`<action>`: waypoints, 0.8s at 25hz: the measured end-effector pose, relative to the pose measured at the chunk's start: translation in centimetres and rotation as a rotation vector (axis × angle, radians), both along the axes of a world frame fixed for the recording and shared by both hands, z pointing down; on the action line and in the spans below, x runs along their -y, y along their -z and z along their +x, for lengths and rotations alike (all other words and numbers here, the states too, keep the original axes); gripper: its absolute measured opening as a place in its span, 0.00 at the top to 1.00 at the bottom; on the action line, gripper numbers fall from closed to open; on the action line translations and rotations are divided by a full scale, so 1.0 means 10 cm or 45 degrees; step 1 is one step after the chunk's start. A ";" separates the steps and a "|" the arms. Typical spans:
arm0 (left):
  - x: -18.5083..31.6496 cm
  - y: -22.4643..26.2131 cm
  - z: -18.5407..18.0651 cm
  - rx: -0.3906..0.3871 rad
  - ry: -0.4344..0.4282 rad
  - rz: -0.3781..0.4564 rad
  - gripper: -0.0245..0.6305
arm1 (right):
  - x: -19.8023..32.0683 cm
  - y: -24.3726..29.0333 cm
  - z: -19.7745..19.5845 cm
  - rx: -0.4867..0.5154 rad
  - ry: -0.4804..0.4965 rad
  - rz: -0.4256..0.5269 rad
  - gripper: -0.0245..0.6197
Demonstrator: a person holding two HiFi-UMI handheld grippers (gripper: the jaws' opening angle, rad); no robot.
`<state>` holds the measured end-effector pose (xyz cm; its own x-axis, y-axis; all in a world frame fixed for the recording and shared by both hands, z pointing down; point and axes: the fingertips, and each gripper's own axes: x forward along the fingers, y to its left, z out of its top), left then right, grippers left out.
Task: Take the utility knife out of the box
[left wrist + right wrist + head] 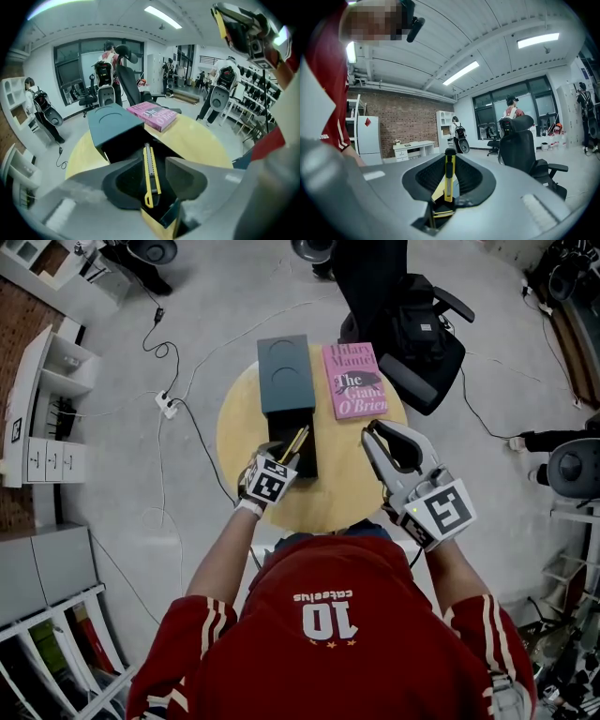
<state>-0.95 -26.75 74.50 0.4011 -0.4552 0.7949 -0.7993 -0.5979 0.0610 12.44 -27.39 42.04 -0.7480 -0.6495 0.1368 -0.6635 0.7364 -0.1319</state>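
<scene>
A dark teal box [307, 465] lies open on the round yellow table [246, 427], its lid [284, 371] slid off toward the far side. A yellow utility knife [296, 443] [151, 183] lies in the black interior. My left gripper [284, 450] [155, 164] hangs low over the box's near end, open, one jaw on each side of the knife without touching it. My right gripper [373, 430] [450, 161] is held higher, to the right of the box. It is shut on a second yellow knife [449, 183] that stands upright between its pads.
A pink book [354, 381] [153, 116] lies on the table right of the lid. A black office chair [412, 334] with a bag stands just beyond the table. Cables and a power strip [169, 406] run over the floor on the left, and shelving lines the left wall.
</scene>
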 end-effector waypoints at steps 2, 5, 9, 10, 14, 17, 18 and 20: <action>0.02 -0.12 0.01 0.012 0.001 -0.034 0.72 | 0.05 -0.01 0.02 0.005 -0.001 -0.014 0.86; 0.03 -0.31 0.02 0.033 0.000 -0.091 0.72 | 0.09 -0.04 0.03 0.004 0.003 -0.027 0.86; 0.03 -0.49 -0.01 0.105 -0.009 -0.125 0.73 | 0.09 -0.12 0.08 -0.026 0.013 -0.039 0.86; 0.04 -0.51 -0.02 0.120 -0.006 -0.126 0.73 | 0.10 -0.13 0.09 -0.026 0.015 -0.042 0.86; 0.05 -0.58 -0.02 0.147 0.002 -0.155 0.73 | 0.11 -0.15 0.12 -0.025 0.014 -0.058 0.86; 0.01 -0.64 -0.02 0.184 -0.020 -0.198 0.73 | 0.12 -0.15 0.13 -0.019 0.013 -0.061 0.86; 0.00 -0.66 -0.02 0.203 -0.031 -0.210 0.73 | 0.12 -0.13 0.12 -0.005 0.009 -0.064 0.86; -0.02 -0.70 -0.02 0.250 -0.052 -0.230 0.73 | 0.13 -0.11 0.10 0.018 0.003 -0.069 0.86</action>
<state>-1.16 -26.58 81.53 0.2464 -0.2858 0.9261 -0.7819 -0.6232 0.0157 13.48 -28.70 43.15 -0.7514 -0.6399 0.1608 -0.6598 0.7294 -0.1808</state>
